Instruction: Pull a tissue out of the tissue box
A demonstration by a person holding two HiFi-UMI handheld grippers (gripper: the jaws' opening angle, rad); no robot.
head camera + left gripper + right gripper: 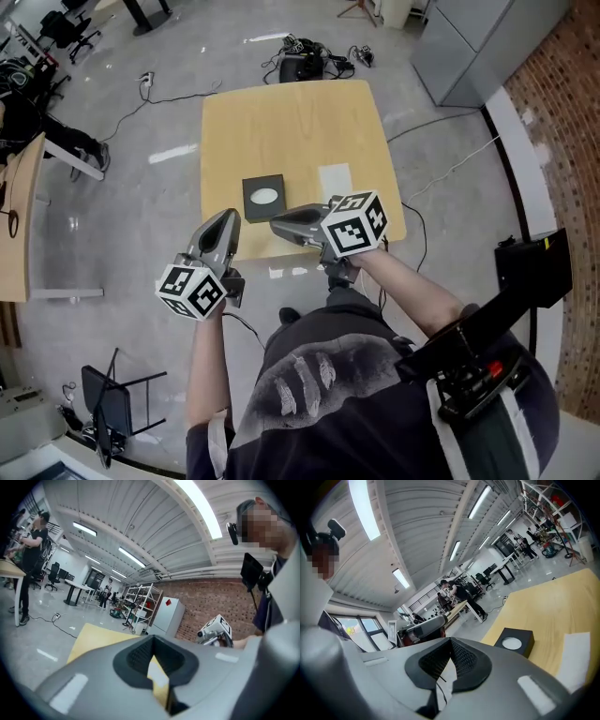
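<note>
A black tissue box [263, 196] with a round white opening stands on the light wooden table [291, 122], near its front edge. To its right a white tissue [335, 178] lies flat on the tabletop. Both grippers hover at the front edge, apart from the box. My left gripper [228, 218] has its jaws together with nothing between them. My right gripper [277, 223] also looks shut and empty. In the right gripper view the box [513, 642] and the tissue [576, 660] lie ahead, beyond the closed jaws. The left gripper view looks past the table [93, 637].
Cables and a black device [309, 61] lie on the floor behind the table. A grey cabinet [478, 42] stands at the back right by a brick wall. Another wooden table [19, 225] is at the left, and a black chair [112, 403] at the lower left.
</note>
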